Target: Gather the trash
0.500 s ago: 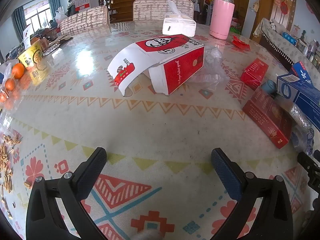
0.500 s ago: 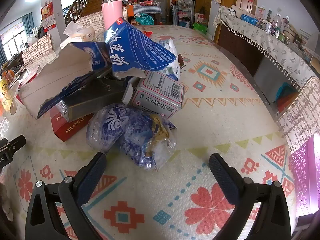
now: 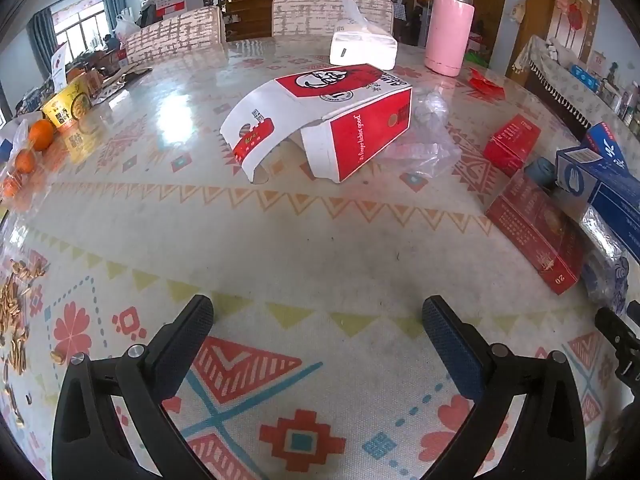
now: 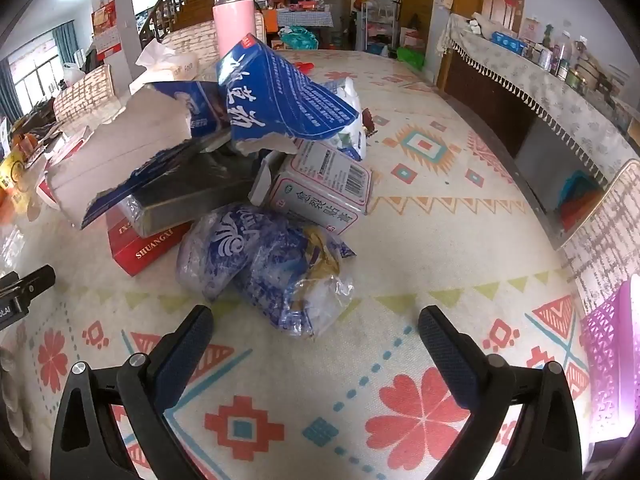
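My left gripper (image 3: 318, 320) is open and empty, low over the patterned tablecloth (image 3: 280, 248). Well ahead of it lies an opened red-and-white KFC box (image 3: 332, 120) with clear plastic wrap (image 3: 432, 140) beside it. Red cartons (image 3: 536, 232) and a blue box (image 3: 600, 176) lie at the right. My right gripper (image 4: 316, 320) is open and empty, just short of a crumpled blue-and-white plastic bag (image 4: 264, 260). Behind the bag is a pile: a white-and-pink box (image 4: 324, 188), a torn blue box (image 4: 256, 96), a dark box (image 4: 188, 192) and a red carton (image 4: 144, 244).
A pink thermos (image 3: 450, 28) and a tissue pack (image 3: 362, 50) stand at the far side. Oranges (image 3: 38, 136) and seed shells (image 3: 16, 300) lie at the left edge. A pink-purple basket (image 4: 616, 356) is at the right edge of the right wrist view. Chairs ring the table.
Both grippers have barely moved; the left view has shifted only slightly. Nothing was picked up or let go.
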Available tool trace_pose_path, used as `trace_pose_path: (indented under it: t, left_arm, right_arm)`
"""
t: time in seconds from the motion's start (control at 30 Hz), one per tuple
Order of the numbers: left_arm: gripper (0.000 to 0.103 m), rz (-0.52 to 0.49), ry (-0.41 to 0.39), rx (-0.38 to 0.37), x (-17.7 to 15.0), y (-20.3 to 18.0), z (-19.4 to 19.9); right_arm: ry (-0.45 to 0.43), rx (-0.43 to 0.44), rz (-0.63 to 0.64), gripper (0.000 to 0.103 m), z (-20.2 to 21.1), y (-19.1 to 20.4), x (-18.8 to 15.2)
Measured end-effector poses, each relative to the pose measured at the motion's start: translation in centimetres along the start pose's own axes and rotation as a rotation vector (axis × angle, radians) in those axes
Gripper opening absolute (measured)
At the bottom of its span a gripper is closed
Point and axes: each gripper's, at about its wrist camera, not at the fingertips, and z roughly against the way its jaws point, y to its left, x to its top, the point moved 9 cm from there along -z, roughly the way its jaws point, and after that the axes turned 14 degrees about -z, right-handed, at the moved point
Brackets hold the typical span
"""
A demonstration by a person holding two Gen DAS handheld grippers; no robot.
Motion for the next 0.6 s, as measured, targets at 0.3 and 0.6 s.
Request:
trace_pose_path:
  t: [0.3, 0.6]
  left_arm:
    - [0.103, -0.003, -0.007, -0.002, -0.17, 0.17, -0.19]
    - [0.103, -0.016, -0.008, -0.011, -0.30, -0.18, 0.00]
  right_arm:
    - [0.001, 0.001, -0.001, 0.103, 0.10, -0.09, -0.04]
    - [0.003, -0.007, -0.005, 0.103, -0.35, -0.13, 0.27]
